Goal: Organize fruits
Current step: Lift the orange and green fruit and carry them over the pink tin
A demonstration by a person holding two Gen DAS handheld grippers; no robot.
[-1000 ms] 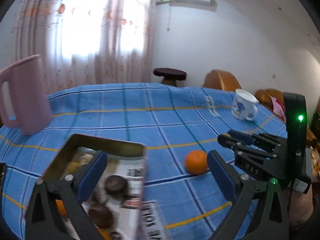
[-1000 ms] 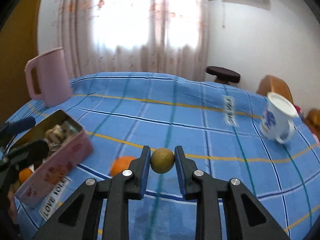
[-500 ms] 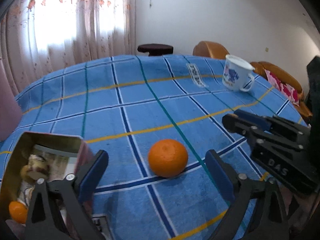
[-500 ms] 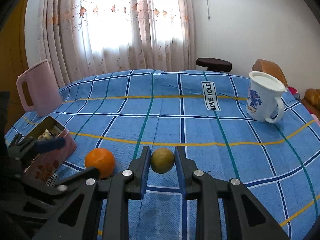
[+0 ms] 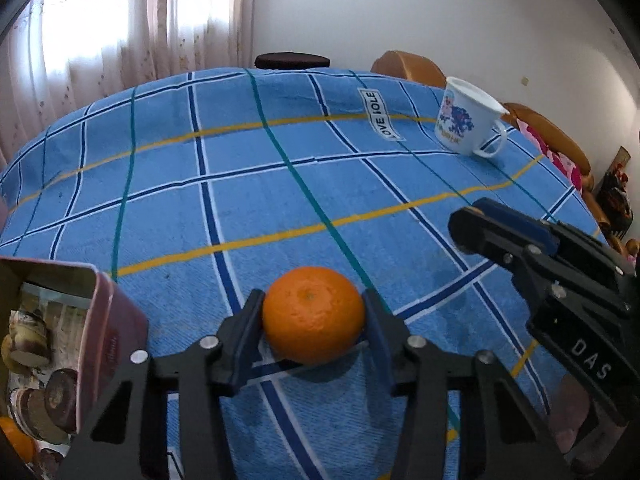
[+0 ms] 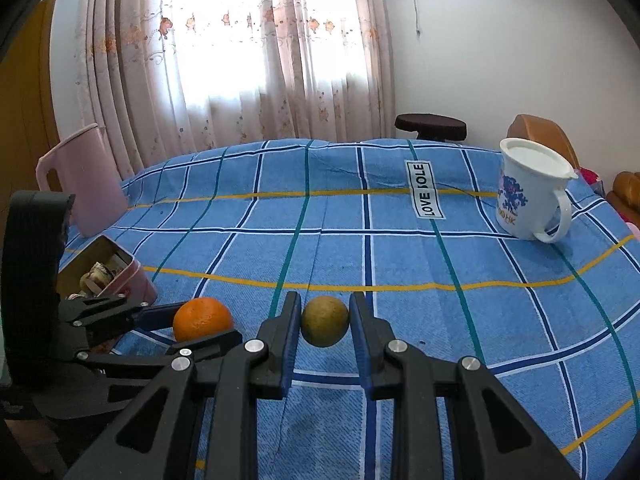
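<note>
An orange (image 5: 313, 314) rests on the blue checked tablecloth, and my left gripper (image 5: 313, 320) is shut on it with a pad on each side. It also shows in the right wrist view (image 6: 203, 319). My right gripper (image 6: 325, 322) is shut on a small yellow-green fruit (image 6: 325, 321) held just above the cloth. The right gripper (image 5: 476, 228) shows at the right of the left wrist view. A pink tin (image 5: 114, 336) holding several fruits and an orange stands at the left.
A white mug with a blue print (image 6: 528, 196) stands at the far right. A pink pitcher (image 6: 86, 184) stands at the far left behind the tin (image 6: 120, 276). A "LOVE" label (image 6: 425, 195) lies on the cloth. Chairs and a dark stool stand beyond the table.
My left gripper has moved right from the tin to the orange and shut on it. My right gripper has kept hold of the yellow-green fruit and turned slightly.
</note>
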